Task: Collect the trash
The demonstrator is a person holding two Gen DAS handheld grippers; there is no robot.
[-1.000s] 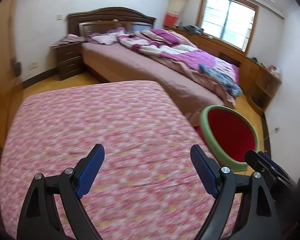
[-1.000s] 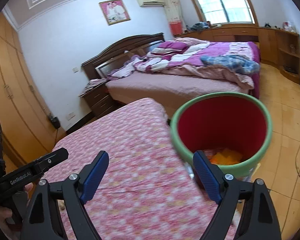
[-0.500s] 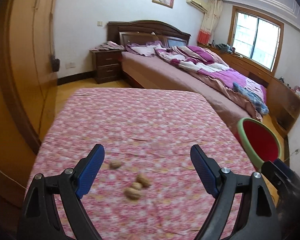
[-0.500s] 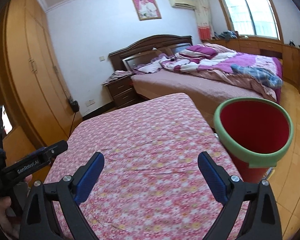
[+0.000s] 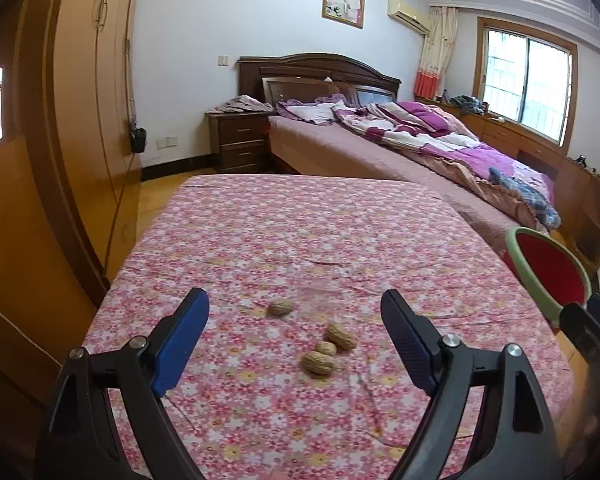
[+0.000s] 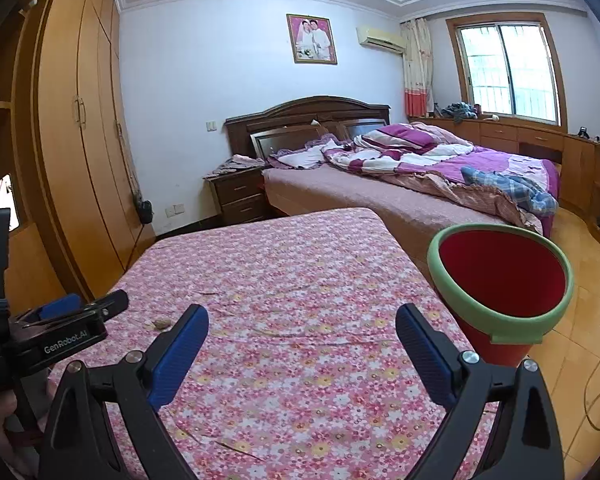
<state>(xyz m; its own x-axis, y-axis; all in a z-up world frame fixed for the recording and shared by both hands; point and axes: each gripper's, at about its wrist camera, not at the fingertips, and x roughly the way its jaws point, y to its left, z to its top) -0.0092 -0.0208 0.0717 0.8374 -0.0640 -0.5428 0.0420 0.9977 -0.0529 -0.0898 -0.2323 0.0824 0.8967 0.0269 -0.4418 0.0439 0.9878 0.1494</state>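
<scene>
Several peanut shells lie on the pink floral tablecloth [image 5: 300, 232]: a cluster of three [image 5: 327, 350] and a single shell [image 5: 281, 306] a little farther away. My left gripper [image 5: 294, 338] is open and empty, hovering above the table with the cluster between its blue pads. A red bin with a green rim [image 5: 548, 272] stands off the table's right edge; it also shows in the right wrist view [image 6: 500, 276]. My right gripper [image 6: 302, 350] is open and empty above the cloth, left of the bin. One shell [image 6: 162, 323] shows there, beside the left gripper [image 6: 72, 320].
A large bed with purple bedding [image 6: 420, 176] stands behind the table, a nightstand [image 5: 240, 144] beside it. A wooden wardrobe [image 6: 80, 140] lines the left wall. Low cabinets [image 6: 540, 140] run under the window. A cable [image 6: 596, 392] lies on the wooden floor at right.
Both grippers have pulled back and swung left, away from the bin. The peanut shells have come into the left wrist view and now sit between the left gripper's pads.
</scene>
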